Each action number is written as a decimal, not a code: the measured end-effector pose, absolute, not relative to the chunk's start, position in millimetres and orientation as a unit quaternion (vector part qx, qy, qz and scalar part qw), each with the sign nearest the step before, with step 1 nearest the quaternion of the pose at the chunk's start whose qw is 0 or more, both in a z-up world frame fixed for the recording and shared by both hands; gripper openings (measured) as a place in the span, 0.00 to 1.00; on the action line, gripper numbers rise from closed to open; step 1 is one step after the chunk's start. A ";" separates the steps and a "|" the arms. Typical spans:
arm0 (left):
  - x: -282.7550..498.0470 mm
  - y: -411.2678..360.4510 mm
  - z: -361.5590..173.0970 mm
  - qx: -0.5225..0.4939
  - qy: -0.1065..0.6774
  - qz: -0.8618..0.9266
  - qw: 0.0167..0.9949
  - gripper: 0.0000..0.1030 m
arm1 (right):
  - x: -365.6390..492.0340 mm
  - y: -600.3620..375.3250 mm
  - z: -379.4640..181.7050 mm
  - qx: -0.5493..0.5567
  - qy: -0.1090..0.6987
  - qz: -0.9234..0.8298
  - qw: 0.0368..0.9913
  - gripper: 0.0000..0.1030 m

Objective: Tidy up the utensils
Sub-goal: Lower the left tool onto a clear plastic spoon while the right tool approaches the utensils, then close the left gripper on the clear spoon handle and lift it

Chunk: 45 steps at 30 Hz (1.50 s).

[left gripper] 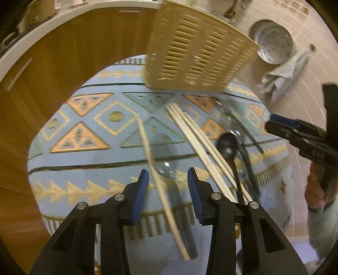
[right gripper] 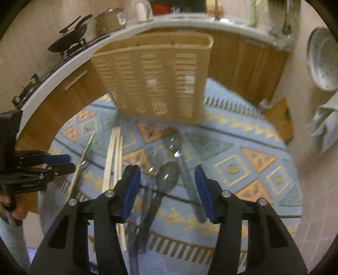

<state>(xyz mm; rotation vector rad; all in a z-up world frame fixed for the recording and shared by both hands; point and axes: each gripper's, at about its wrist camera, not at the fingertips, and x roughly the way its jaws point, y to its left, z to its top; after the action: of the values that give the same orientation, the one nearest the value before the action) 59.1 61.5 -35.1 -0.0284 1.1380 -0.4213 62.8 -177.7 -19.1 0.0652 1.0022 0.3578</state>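
A beige slotted utensil holder (left gripper: 196, 52) stands at the far side of a round table with a blue patterned cloth (left gripper: 88, 131); it also shows in the right wrist view (right gripper: 156, 80). Wooden chopsticks (left gripper: 202, 146) and one separate chopstick (left gripper: 160, 186) lie on the cloth beside dark plastic spoons (left gripper: 228, 146). My left gripper (left gripper: 168, 184) is open, low over the single chopstick and a clear spoon (left gripper: 169, 169). My right gripper (right gripper: 166, 186) is open above a clear spoon (right gripper: 166, 177) and other clear cutlery. Chopsticks (right gripper: 114, 156) lie to its left.
Wooden cabinets (left gripper: 52, 63) with a white counter curve behind the table. A metal colander (left gripper: 272, 42) and a grey towel (left gripper: 281, 74) hang on the tiled wall. Pots (right gripper: 109, 19) and a pan (right gripper: 71, 36) stand on the counter.
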 end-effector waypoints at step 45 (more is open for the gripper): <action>67.7 130.9 -37.5 -0.158 0.536 -0.161 0.814 0.04 | 111.6 -54.7 -56.0 0.037 0.565 0.303 0.766 0.02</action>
<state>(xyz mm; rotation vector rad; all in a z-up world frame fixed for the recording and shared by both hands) 67.7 130.9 -37.5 -0.3362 1.1440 -0.3438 111.6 -54.7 -56.0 0.0809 1.2277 0.6589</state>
